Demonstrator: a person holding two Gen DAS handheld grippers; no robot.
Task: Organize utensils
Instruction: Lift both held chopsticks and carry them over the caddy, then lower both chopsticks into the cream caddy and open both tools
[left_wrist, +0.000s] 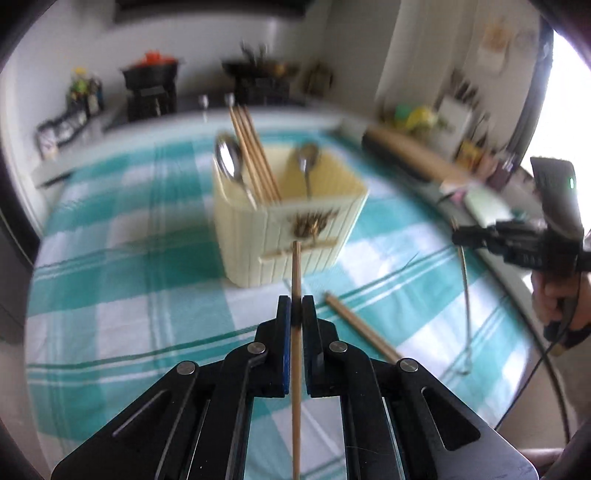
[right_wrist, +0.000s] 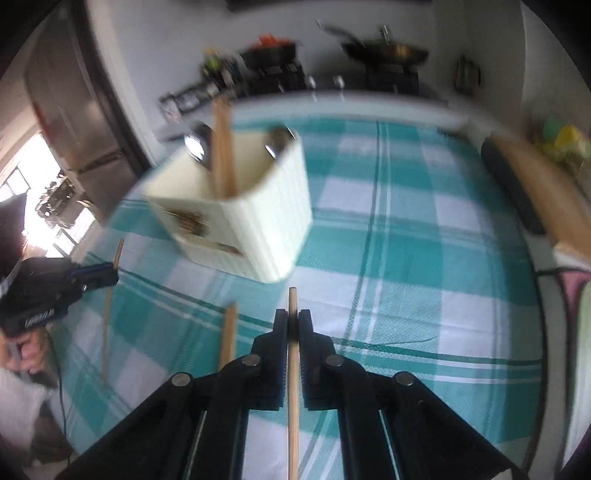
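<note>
A cream ribbed utensil holder (left_wrist: 291, 236) (right_wrist: 255, 221) stands on the teal checked tablecloth (left_wrist: 129, 258). It holds several wooden chopsticks (left_wrist: 255, 155) and two spoons (left_wrist: 229, 162). My left gripper (left_wrist: 296, 306) is shut on a wooden chopstick (left_wrist: 296, 273), upright, in front of the holder. My right gripper (right_wrist: 292, 321) is shut on another wooden chopstick (right_wrist: 293, 350), just short of the holder; it also shows in the left wrist view (left_wrist: 461, 236). One more chopstick (left_wrist: 362, 328) (right_wrist: 228, 336) lies on the cloth between the grippers.
A rolling pin (left_wrist: 410, 155) (right_wrist: 535, 184) lies along the table's right edge. A stove with pans (left_wrist: 155, 81) (right_wrist: 384, 51) stands behind the table. Bottles and clutter sit at the far right (left_wrist: 417, 118).
</note>
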